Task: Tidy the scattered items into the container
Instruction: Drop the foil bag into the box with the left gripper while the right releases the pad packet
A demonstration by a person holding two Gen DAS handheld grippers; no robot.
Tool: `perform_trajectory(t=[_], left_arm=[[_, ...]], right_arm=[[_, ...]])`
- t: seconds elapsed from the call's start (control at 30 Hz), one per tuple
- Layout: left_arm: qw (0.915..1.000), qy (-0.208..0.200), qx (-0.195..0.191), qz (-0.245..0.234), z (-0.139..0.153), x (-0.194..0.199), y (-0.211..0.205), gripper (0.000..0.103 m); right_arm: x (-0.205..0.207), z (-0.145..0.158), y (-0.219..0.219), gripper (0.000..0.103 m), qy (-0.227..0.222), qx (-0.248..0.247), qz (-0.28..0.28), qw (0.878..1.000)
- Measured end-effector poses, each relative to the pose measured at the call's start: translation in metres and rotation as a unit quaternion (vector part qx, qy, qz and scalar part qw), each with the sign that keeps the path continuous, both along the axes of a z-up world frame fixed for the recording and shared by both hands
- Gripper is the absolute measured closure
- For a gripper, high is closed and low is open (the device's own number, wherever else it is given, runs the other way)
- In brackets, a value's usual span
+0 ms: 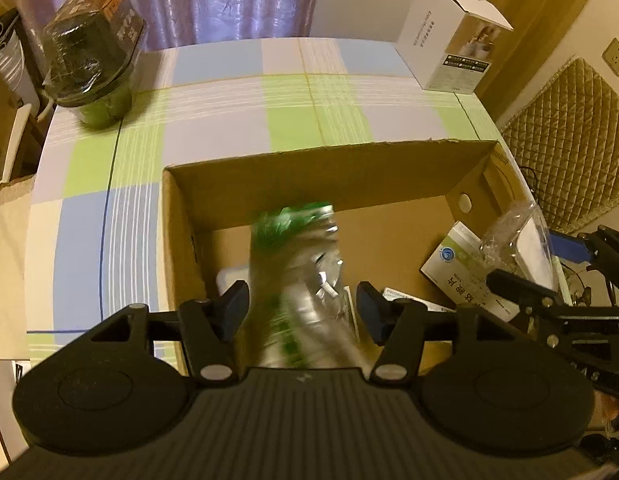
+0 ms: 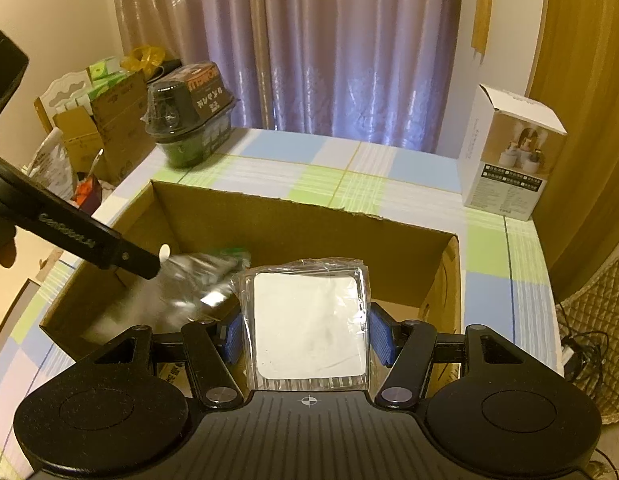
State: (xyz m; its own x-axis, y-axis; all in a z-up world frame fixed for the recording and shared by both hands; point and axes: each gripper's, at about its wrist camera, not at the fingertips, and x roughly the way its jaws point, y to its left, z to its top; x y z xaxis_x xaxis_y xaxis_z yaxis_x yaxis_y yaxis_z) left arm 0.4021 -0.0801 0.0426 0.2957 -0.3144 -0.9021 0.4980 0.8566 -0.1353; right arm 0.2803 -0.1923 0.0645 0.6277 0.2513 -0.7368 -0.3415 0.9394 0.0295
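Over the cardboard box (image 2: 301, 220), the right claw (image 2: 305, 334) clamps a clear packet (image 2: 309, 320).

Your plastic bottle (image 1: 305, 280) is smeared by motion blur in both views, so its label cannot be read, and you cannot tell whether the left gripper's (image 1: 303, 308) pads touch it. The clear packet (image 2: 309, 320) hides the cardboard box's (image 2: 293, 236) floor from your right camera. The box's near wall is cut off behind both grippers.
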Motion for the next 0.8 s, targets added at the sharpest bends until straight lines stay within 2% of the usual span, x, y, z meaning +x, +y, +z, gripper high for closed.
perform_trajectory(t=[0.4,0.8], left_arm=[[0.9997,-0.018,-0.008,0.013,0.005,-0.015,0.033,0.040],[0.9999,-0.014,-0.008,0.000,0.000,-0.024,0.036,0.036]], right_arm=[[0.006,-0.001,0.011,0.040,0.006,0.008,-0.002,1.000],[0.012,0.002,0.024,0.039,-0.014,0.007,0.004,1.000]])
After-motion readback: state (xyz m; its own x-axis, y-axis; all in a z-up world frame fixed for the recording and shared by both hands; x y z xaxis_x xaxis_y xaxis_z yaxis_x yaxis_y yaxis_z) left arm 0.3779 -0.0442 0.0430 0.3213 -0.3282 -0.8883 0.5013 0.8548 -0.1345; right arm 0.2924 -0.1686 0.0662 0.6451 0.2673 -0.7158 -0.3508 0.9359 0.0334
